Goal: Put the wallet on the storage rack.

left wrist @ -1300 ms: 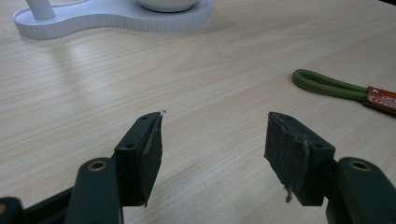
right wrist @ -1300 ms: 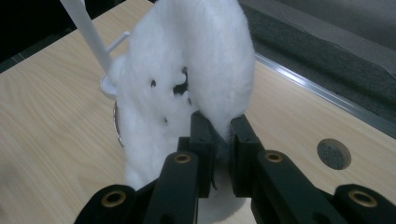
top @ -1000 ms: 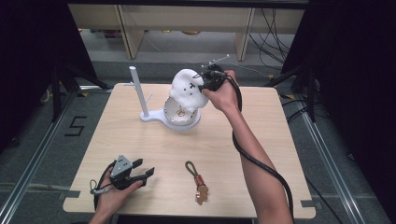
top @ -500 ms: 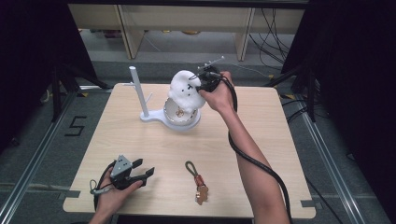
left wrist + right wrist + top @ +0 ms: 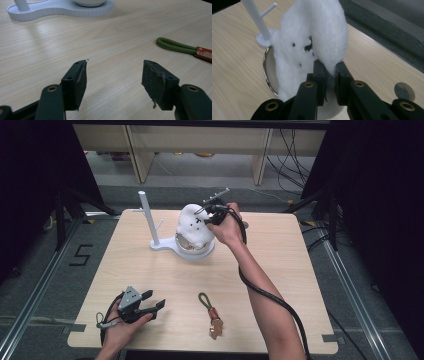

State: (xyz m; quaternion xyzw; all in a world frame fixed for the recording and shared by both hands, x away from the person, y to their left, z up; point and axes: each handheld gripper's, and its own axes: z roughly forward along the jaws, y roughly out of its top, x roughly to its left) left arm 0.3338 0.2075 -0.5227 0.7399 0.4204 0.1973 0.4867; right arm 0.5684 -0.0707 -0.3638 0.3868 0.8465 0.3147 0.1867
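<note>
Two grippers: the right gripper (image 5: 329, 72) pinches the white plush toy (image 5: 312, 42) at frame centre; the left gripper (image 5: 113, 75), lower left, stands wide open, holding nothing.

The high view looks forward and down from the 6 o'clock edge of the table (image 5: 280, 270). The left gripper view sits low, facing 12 o'clock, very near the wood. The right gripper view looks down closely. All 3 share the white stand (image 5: 170, 244) (image 5: 62, 11) (image 5: 263, 37).
</note>
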